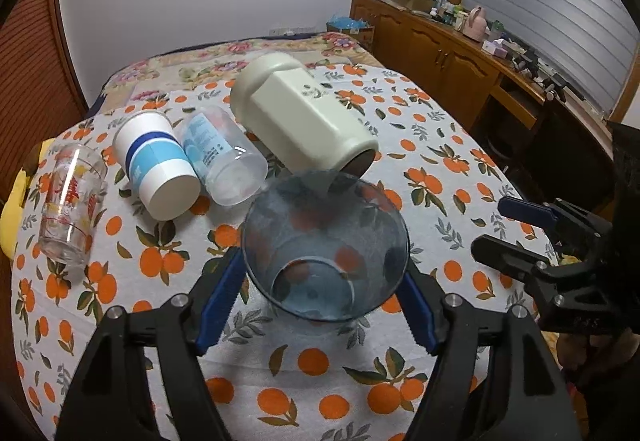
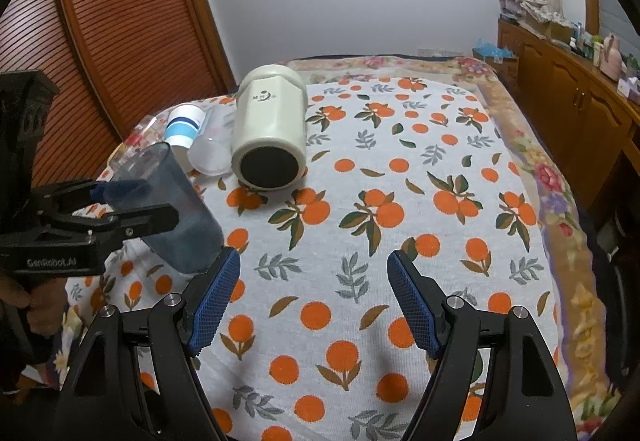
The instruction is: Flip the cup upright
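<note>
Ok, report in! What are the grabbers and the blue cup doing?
Left gripper shut on blue cup, lifted, tilted. Right gripper open, empty. Cream jar lying just beyond.

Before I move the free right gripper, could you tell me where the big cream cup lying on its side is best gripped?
Grip the cream cup across its faceted midsection, the right gripper coming in from above with one finger on each long side. It lies on the tablecloth with its dark mouth facing you; the flat facets probably hold better than the rounded ends. The left gripper holds the blue cup.

In the right wrist view the clear printed glass [image 2: 138, 135] is mostly hidden behind the blue cup [image 2: 176, 209]; small dresser clutter [image 2: 576, 37] stays unreadable.
</note>
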Action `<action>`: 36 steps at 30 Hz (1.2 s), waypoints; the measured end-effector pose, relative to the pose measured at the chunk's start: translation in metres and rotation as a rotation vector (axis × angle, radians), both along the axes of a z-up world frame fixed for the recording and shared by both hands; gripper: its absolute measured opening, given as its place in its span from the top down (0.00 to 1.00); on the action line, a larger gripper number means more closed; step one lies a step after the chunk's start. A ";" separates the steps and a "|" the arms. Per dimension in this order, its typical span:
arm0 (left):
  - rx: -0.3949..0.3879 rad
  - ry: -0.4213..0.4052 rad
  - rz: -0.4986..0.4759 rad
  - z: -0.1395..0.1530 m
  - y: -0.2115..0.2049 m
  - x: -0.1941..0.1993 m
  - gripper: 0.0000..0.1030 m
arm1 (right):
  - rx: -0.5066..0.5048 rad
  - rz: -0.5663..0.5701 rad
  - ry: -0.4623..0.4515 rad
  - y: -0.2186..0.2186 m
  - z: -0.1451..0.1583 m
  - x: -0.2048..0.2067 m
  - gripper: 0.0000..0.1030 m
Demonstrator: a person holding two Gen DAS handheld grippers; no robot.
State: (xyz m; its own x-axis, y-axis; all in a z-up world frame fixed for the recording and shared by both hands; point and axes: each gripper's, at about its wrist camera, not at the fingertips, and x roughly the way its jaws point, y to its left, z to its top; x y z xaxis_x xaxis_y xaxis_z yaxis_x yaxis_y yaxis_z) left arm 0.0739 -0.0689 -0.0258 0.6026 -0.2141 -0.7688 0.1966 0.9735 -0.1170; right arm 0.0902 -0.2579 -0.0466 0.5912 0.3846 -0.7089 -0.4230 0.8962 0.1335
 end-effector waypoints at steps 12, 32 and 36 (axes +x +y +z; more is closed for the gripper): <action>-0.008 -0.097 0.016 0.016 0.007 -0.025 0.26 | 0.019 0.002 -0.019 0.005 0.010 0.000 0.24; 0.013 -0.317 0.115 0.056 0.029 -0.069 0.21 | 0.075 -0.013 -0.160 0.021 0.041 -0.021 0.14; 0.017 -0.331 0.151 0.056 0.034 -0.072 0.16 | 0.080 -0.028 -0.215 0.026 0.048 -0.033 0.10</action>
